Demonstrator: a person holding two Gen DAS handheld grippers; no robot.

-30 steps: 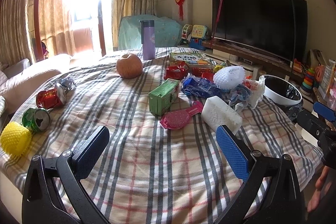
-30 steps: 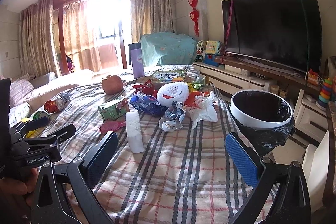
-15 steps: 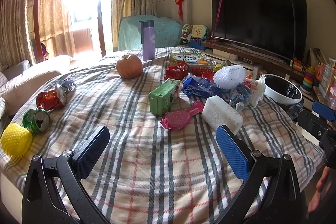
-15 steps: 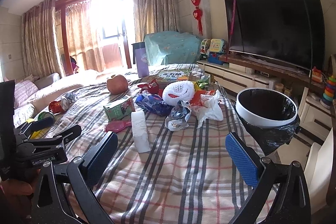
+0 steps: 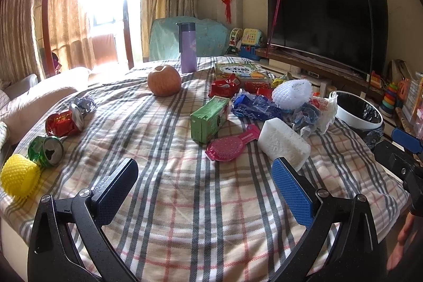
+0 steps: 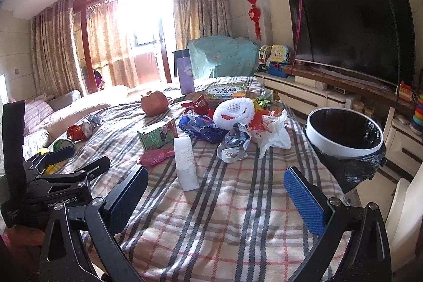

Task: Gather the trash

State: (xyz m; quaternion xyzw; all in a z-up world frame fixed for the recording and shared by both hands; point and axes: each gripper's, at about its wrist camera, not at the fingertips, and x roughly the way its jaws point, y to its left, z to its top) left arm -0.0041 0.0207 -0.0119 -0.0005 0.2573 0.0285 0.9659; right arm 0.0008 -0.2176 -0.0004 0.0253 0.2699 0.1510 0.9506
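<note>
Across the plaid-covered surface all the trash lies uncollected beside the lined bin; left gripper and right gripper hover, fingers spread wide, empty.

Left gripper: two black speckled linkage arms with silver pivot screws, each ending in a rectangular finger pad of blue, finely ribbed texture. Right gripper: identical construction, blue textured pads, silver screws at the joints. In the right wrist view, the left unit's black body carries white "GenRobot.AI" lettering.
</note>
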